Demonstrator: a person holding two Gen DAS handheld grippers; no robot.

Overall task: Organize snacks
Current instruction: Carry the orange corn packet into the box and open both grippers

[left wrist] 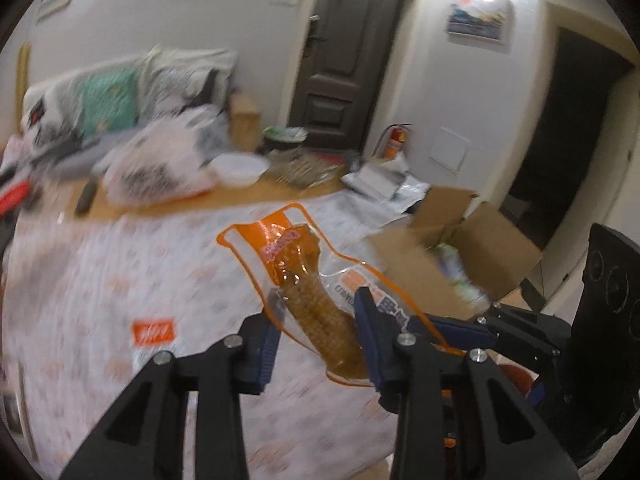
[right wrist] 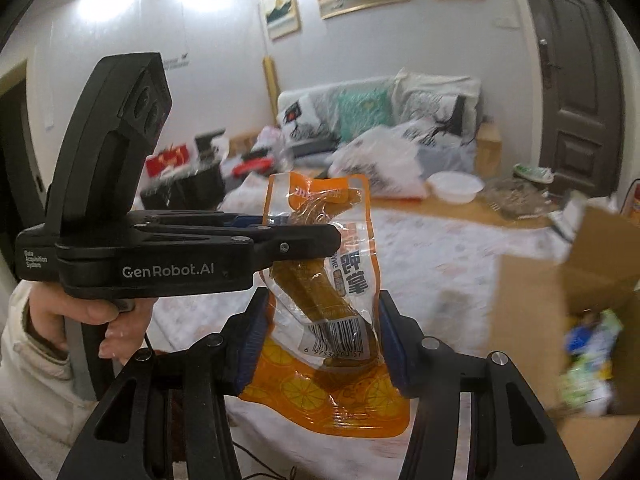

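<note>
The snack packet (left wrist: pixel 306 280), orange and clear with a brownish piece inside, hangs in the air above the near part of the table, over the patterned cloth (left wrist: pixel 100 264). The left gripper (left wrist: pixel 316 308) grasps it: in the right wrist view this gripper (right wrist: pixel 334 236) comes in from the left, and its fingers are pressed together on the middle of the packet (right wrist: pixel 332 320). A hand (right wrist: pixel 80 312) in a pale sleeve holds its handle.

The right gripper (right wrist: pixel 323 300) has one finger on each side of the lower part of the packet, just beside its edges. I cannot tell if these fingers press the packet or only stand around it. In the left wrist view the right gripper (left wrist: pixel 432 322) reaches the packet from the right.

An open cardboard box (left wrist: pixel 492 240) stands at the right, with colourful packets inside it. Another orange and white packet (left wrist: pixel 154 338) lies flat on the cloth at the near left. A white bowl (left wrist: pixel 239 166) sits at the far side of the table.
</note>
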